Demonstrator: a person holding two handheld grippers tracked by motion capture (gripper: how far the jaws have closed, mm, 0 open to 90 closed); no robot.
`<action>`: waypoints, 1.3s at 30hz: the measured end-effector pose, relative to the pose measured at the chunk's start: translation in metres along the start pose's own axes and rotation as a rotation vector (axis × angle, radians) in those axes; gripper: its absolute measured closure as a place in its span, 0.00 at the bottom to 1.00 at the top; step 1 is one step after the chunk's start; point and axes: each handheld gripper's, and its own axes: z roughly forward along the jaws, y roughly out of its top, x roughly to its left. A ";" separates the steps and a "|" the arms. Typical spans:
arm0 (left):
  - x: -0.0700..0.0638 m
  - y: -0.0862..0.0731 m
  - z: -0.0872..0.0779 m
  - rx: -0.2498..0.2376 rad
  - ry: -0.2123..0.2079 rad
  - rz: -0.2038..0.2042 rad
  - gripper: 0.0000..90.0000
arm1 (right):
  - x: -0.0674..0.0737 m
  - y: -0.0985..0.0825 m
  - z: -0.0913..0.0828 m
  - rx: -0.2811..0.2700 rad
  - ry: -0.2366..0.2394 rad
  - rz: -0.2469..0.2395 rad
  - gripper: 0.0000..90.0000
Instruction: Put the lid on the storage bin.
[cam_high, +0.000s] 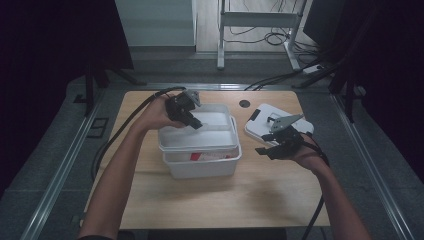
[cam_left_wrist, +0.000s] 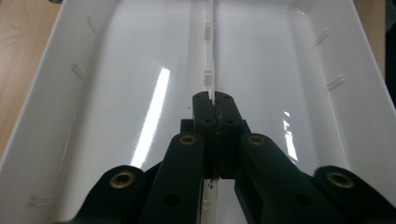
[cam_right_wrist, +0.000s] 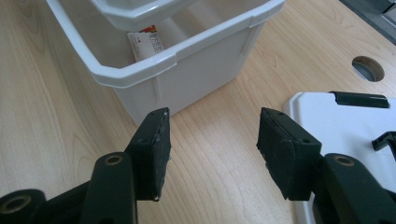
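White tray (cam_left_wrist: 116, 93), white bin (cam_right_wrist: 187, 56), pale wood-grain table (cam_high: 225, 195)

Red-and-white packet (cam_right_wrist: 145, 43) inside white bin (cam_right_wrist: 196, 70) — mostly hidden under white tray (cam_right_wrist: 135, 11), print too small to read. Lid (cam_right_wrist: 336, 126) cut off at right frame edge — black latch (cam_right_wrist: 362, 99) partly visible.

Left tool (cam_high: 192, 121) jaws pinched together, forearm reaching forward, right tool (cam_high: 267, 146) jaws apart, hovering
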 end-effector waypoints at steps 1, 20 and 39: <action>0.000 0.000 0.001 0.002 0.000 0.000 1.00 | 0.000 0.000 0.000 0.000 -0.002 0.001 0.49; 0.001 0.002 0.020 -0.014 -0.047 0.016 1.00 | -0.001 -0.004 0.002 0.010 0.003 0.010 0.49; 0.002 -0.009 0.040 0.012 -0.058 0.004 0.94 | -0.001 -0.004 0.006 0.016 0.008 0.013 0.49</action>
